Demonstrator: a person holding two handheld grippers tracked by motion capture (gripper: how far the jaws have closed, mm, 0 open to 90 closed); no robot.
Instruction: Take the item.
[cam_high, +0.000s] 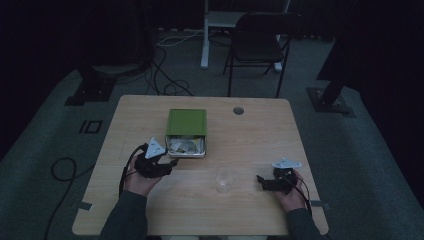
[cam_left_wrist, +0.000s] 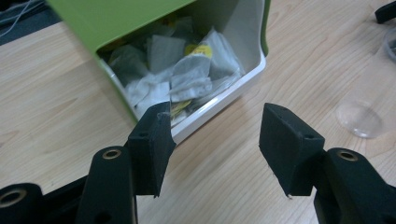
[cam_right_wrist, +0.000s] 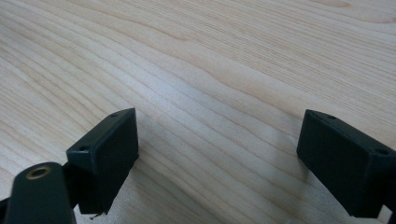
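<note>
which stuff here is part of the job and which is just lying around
In the job:
- green box with a white tray of tea bags
- tea bags
- clear plastic cup
- left gripper, open
- right gripper, open

Lying about:
- black folding chair
- floor cables

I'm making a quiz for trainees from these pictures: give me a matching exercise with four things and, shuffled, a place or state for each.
Things:
1. green box
2. clear cup
3. left hand-held gripper
4. right hand-held gripper

Places or states:
A. open, over bare wood
B. pulled open, tea bags inside
C. empty, between the two hands
D. open, at the box's white drawer

Pairs: 1-B, 2-C, 3-D, 4-A
</note>
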